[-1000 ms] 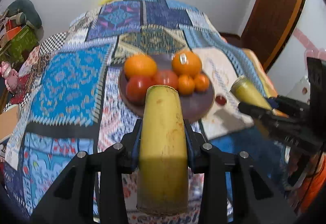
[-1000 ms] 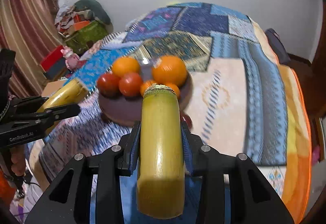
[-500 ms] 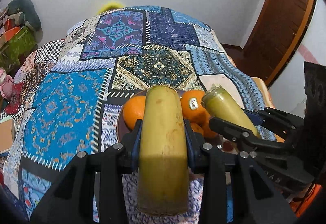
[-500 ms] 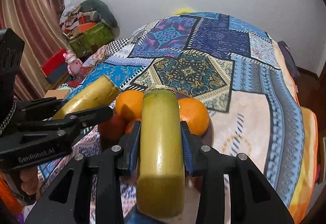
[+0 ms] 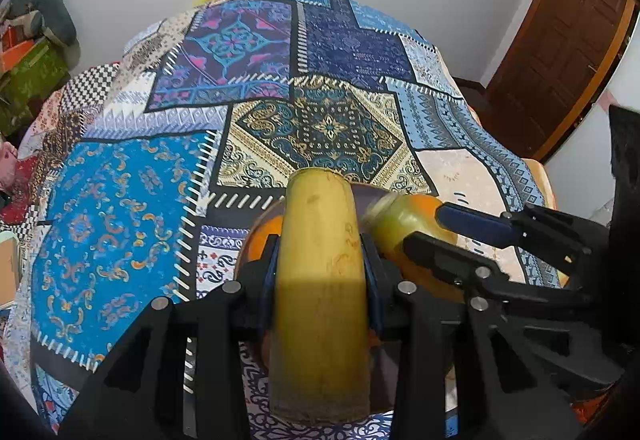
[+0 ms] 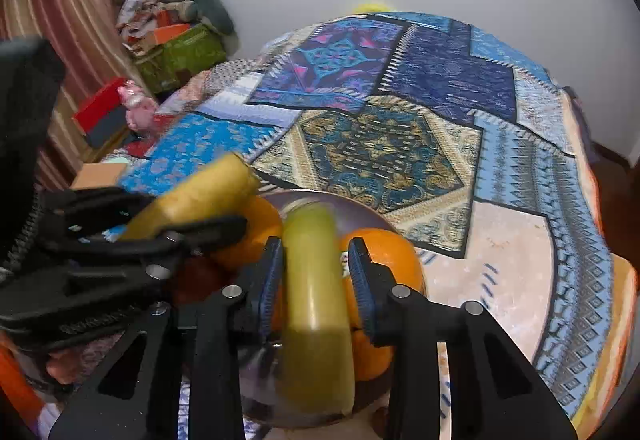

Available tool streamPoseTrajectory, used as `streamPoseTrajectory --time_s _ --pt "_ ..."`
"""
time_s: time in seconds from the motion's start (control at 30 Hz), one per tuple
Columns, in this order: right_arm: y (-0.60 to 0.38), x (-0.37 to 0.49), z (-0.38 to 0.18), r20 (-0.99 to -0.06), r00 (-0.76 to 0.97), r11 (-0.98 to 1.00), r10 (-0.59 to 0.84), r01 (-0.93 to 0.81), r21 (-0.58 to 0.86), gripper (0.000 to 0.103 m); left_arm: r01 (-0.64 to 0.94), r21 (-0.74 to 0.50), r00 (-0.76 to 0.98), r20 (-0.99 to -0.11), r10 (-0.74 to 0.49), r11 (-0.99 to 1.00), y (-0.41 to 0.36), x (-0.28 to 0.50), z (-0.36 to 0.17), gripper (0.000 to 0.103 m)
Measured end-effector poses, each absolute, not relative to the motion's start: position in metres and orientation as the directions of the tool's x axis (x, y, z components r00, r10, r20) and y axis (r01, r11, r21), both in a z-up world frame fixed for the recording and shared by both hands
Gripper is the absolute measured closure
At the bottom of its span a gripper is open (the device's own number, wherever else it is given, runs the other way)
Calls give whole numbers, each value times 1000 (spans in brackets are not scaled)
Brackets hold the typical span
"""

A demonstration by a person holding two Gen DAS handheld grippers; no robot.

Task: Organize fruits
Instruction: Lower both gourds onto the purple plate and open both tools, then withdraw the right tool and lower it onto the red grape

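My left gripper [image 5: 320, 260] is shut on a yellow banana [image 5: 320, 280] and holds it over the brown plate [image 5: 244, 260]. My right gripper [image 6: 316, 268] has opened; its jaws stand apart from the greenish banana [image 6: 316, 300], which is blurred between them over the plate [image 6: 360, 208]. Oranges [image 6: 384, 252] and a red tomato [image 6: 196, 280] lie on the plate under both bananas. The right gripper also shows in the left wrist view [image 5: 452, 236], the left gripper in the right wrist view [image 6: 168, 216].
The plate sits on a bed with a patchwork blue quilt [image 5: 328, 124]. Clutter and boxes [image 6: 176, 40] stand at the left wall, a wooden door [image 5: 560, 40] at the right.
Both grippers moved forward and down over the plate. The right gripper's jaws have opened and its banana is slipping free, blurred. The left gripper still clamps its banana.
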State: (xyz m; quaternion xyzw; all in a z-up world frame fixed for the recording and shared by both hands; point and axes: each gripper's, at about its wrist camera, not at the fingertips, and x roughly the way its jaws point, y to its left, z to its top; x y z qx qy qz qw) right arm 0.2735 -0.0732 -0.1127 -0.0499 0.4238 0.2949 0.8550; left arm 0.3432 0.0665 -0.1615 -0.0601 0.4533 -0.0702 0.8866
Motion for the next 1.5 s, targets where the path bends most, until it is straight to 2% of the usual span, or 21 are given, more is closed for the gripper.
streamPoseTrajectory --time_s 0.13,0.3,0.53,0.87,1.07,1.5 --pt "-69 271 -111 -760 483 823 435 -555 119 72 74 -176 579 -793 -186 982 66 344 -161 66" --pt "-77 268 -114 -761 477 828 440 -543 139 72 90 -151 597 -783 -175 984 60 338 -153 66" --pt "-92 247 -93 -720 521 827 458 -547 130 71 106 -99 648 -748 -144 989 51 316 -130 65" --pt "-136 215 -71 -671 591 855 447 -503 127 57 92 -91 684 -718 -130 992 64 265 -109 55" --pt "-160 199 -81 -688 589 872 424 -470 136 54 82 -87 668 -735 -120 993 75 233 -119 50" --pt "-171 183 -141 -775 480 878 410 -437 194 54 97 -144 539 -824 -173 985 65 215 -181 50"
